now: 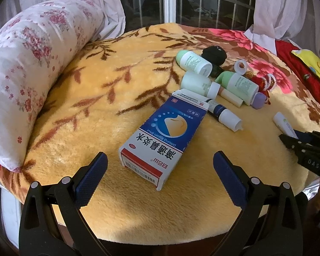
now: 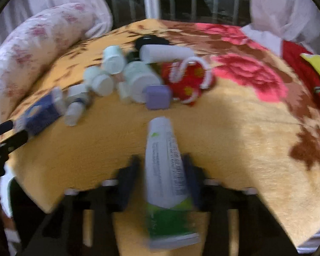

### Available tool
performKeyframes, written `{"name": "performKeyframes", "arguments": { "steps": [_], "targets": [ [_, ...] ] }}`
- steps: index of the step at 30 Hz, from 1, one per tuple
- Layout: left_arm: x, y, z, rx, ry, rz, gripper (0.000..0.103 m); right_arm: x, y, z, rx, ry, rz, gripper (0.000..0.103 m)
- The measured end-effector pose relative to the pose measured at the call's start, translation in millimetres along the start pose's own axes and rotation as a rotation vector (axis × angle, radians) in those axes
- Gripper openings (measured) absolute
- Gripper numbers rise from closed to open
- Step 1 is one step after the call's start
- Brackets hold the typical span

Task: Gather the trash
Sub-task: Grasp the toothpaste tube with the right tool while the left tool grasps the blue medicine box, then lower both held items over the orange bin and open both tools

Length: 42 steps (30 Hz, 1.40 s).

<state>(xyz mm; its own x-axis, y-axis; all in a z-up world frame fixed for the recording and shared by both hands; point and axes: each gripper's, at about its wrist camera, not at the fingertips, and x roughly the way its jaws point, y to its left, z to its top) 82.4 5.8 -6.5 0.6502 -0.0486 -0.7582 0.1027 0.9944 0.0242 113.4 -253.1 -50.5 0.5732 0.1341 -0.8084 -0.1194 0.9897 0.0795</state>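
My left gripper (image 1: 160, 166) is open, its blue-padded jaws on either side of the near end of a blue and white medicine box (image 1: 164, 136) lying on the yellow blanket (image 1: 96, 106). My right gripper (image 2: 163, 166) is shut on a white and green tube (image 2: 164, 170), held above the blanket's front edge; this view is blurred. The tube (image 1: 284, 123) and right gripper (image 1: 292, 141) show at the right of the left wrist view. A pile of white and green bottles (image 1: 202, 74) lies beyond the box, with a small dropper bottle (image 1: 224, 115) beside it.
A floral bolster pillow (image 1: 32, 64) lies along the left. A red and white fabric item (image 2: 187, 81), a purple cap (image 2: 157, 97) and a black object (image 1: 214, 54) sit by the pile. Red cloth (image 1: 305, 81) and curtains (image 1: 288, 6) are at the right; a window grille (image 1: 170, 0) is behind.
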Motion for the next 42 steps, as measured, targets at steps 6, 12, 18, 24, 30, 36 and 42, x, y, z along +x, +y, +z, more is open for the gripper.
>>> {"name": "performKeyframes", "arguments": {
  "steps": [6,12,18,24,30,36,42],
  "targets": [
    [-7.9,1.6,0.7,0.025,-0.012,0.009,0.097,-8.7,-12.5,-3.8,0.081,-0.025,0.077,0.031],
    [-1.5,1.4,12.8,0.1,-0.005,-0.031,0.097,-22.6,-17.1,-16.4,0.169,-0.073,0.136,0.031],
    [24.3,-8.7,24.3,0.266,0.026,-0.075,0.097,-28.5,-17.1,-26.0,0.198,-0.093,0.145,0.031],
    [73.0,0.1,40.6,0.298,0.113,-0.14,0.097,-30.8,-17.1,-27.3,0.203,-0.101,0.138,0.031],
    [76.6,2.8,38.5,0.205,0.078,-0.169,0.067,-26.2,-16.1,-26.1,0.205,-0.095,0.121,0.031],
    [67.6,-6.7,26.7,0.125,0.012,-0.066,0.052,-21.6,-12.3,-25.3,0.207,-0.097,0.1,0.032],
    [56.8,-20.3,22.5,0.064,-0.007,0.049,0.05,-25.3,-6.6,-28.4,0.202,-0.131,0.06,0.032]
  ]
}}
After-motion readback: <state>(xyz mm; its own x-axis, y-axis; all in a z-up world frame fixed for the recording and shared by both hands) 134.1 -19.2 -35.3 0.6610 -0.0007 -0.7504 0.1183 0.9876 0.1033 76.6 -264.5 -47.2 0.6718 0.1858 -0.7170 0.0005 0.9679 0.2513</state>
